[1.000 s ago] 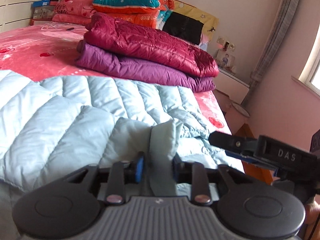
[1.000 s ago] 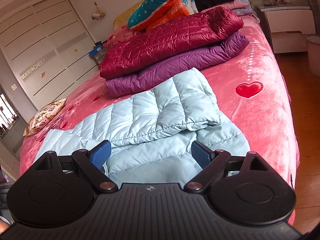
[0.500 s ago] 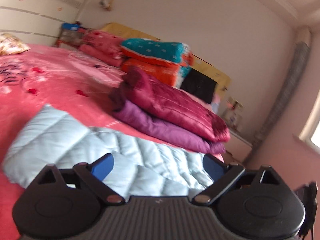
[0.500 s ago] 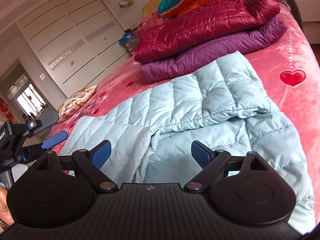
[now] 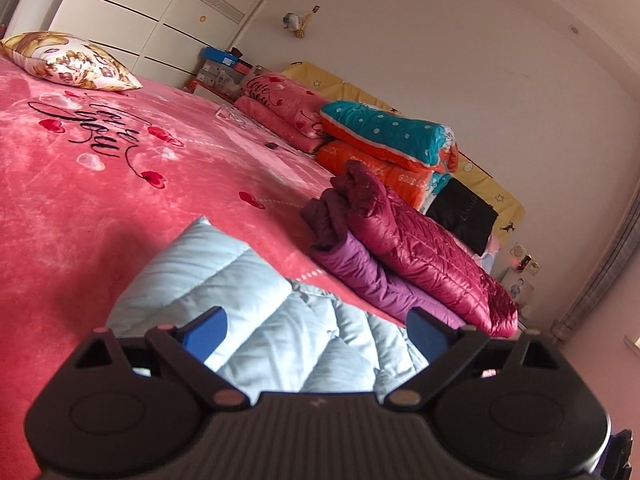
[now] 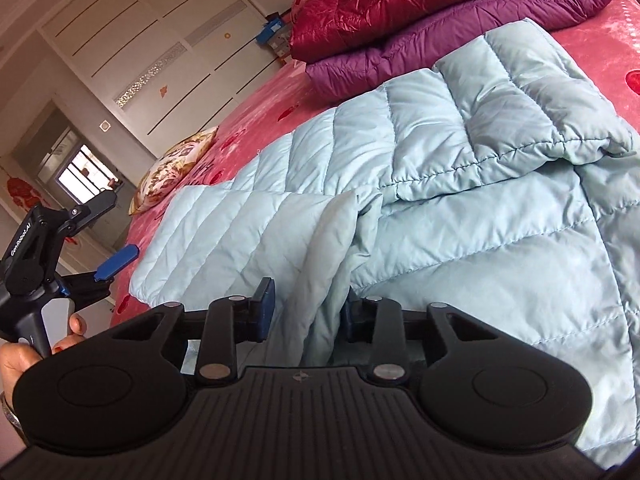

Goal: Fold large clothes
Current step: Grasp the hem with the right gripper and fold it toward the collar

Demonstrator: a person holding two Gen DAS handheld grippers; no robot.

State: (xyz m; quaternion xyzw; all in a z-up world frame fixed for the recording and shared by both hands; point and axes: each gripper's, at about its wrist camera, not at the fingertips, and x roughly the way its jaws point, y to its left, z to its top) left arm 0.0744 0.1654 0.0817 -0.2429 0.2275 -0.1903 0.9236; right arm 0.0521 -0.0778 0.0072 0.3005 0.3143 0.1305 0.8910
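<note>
A light blue quilted jacket point(image 6: 460, 152) lies spread on the pink bed point(image 5: 100, 200), partly folded over itself. My right gripper point(image 6: 308, 312) is low over its near edge, and its jaws are closing around a raised fold of the jacket point(image 6: 324, 264). The right pad touches the fold; a thin gap shows at the left pad. My left gripper point(image 5: 320, 328) is open above the jacket's left end point(image 5: 224, 280) with nothing between its pads. In the right wrist view, the left gripper point(image 6: 112, 232) hangs at the bed's left edge, held by a hand point(image 6: 24, 356).
Folded dark red point(image 5: 420, 240) and purple jackets point(image 5: 360, 276) are stacked just beyond the blue one. Folded quilts point(image 5: 380, 132) and pink pillows point(image 5: 280, 96) lie at the headboard. A floral cushion point(image 5: 68, 60) sits far left. White wardrobes point(image 6: 140, 40) stand behind.
My left gripper let go of the jacket fold, opened wide and swung left along the bed. My right gripper moved in over that fold and its jaws narrowed around it.
</note>
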